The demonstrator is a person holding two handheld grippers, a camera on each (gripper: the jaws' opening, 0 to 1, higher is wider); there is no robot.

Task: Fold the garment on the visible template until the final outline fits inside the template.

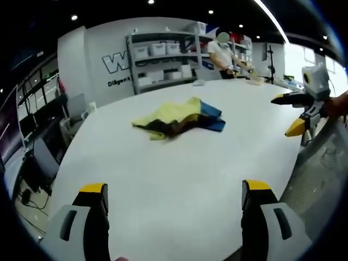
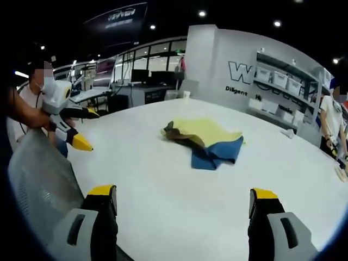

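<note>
While both cameras look across the same white tabletop, each catches things the other misses. The left gripper view shows the garment, a crumpled heap of yellow, blue and dark cloth, lying loose near the middle of the tabletop, well apart from either tool. The left tool stands with its yellow-tipped jaws spread wide over bare surface, holding nothing. At the right edge of that view the right tool comes in, its jaws apart and empty, above a grey mesh chair back. Behind the tabletop a person in a white shirt stands by grey shelving loaded with bins.

The right gripper view shows the garment from the other side, its yellow layer over blue. The right tool is spread and empty, and the left tool enters from the left, jaws parted, held by a hand. Rows of office desks with monitors show here.

On the wall, large letters begin with "W", and smaller text below starts "Diligent"; the rest is cut off by the shelving.
</note>
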